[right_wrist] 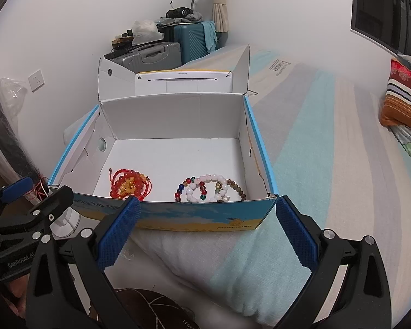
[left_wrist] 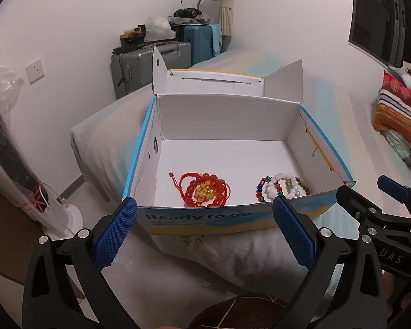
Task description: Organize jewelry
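The left gripper (left_wrist: 204,205) is spread wide and holds nothing. Its 2 blue textured pads (left_wrist: 115,235) sit in front of the near wall of the box (left_wrist: 194,218), apart from it as far as the view shows. The right gripper (right_wrist: 207,205) is likewise spread wide and empty, with its blue pads (right_wrist: 119,234) in front of the same near wall. The 2 grippers are side by side: the right gripper's black frame shows at the right edge of the left wrist view, and the left gripper's frame shows at the left edge of the right wrist view.

The box is an open white-lined cardboard carton with blue and yellow printing outside. Its lid (right_wrist: 178,81) stands upright behind the far wall. The box rests on a bed (right_wrist: 301,142) covered in a pale striped sheet.

The jewelry lies on the box floor, close to the near wall, in 2 separate groups:
1. On the left, a cluster of red and amber bead bracelets (left_wrist: 205,190) with a red braided cord.
2. On the right, a cluster of white and multicoloured bead bracelets (left_wrist: 283,187), near the right wall.

The 2 clusters are well apart. The rest of the box floor is bare white card.

Beyond the bed, 2 suitcases (left_wrist: 150,63), 1 grey and 1 teal, stand against the wall. A folded striped blanket (left_wrist: 400,112) lies at the right edge.
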Demonstrator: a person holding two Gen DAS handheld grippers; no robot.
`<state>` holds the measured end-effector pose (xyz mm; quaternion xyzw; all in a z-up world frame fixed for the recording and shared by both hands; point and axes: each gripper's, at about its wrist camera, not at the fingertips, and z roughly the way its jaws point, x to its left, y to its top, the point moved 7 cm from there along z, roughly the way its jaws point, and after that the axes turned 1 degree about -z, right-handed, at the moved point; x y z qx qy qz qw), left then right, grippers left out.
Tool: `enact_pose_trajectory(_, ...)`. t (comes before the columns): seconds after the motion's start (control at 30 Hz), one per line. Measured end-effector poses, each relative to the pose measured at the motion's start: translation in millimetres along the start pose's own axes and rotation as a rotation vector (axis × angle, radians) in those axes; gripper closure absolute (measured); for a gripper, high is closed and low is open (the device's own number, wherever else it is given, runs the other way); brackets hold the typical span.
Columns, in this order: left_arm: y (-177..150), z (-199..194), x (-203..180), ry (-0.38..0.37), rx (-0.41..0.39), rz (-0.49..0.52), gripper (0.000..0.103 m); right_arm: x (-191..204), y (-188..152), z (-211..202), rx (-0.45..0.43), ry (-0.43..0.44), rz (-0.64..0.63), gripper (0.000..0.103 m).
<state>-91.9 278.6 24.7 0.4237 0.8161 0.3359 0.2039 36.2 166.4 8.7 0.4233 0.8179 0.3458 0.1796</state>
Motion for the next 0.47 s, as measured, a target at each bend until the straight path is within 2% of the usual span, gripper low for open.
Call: enact_pose_trajectory(0.47, -0.1, 2.4, 4.8, 0.025, 0.009, -0.008, 0.006, -5.5, -2.7, -0.4, 0.005, -0.002, 0.002, 0.008)
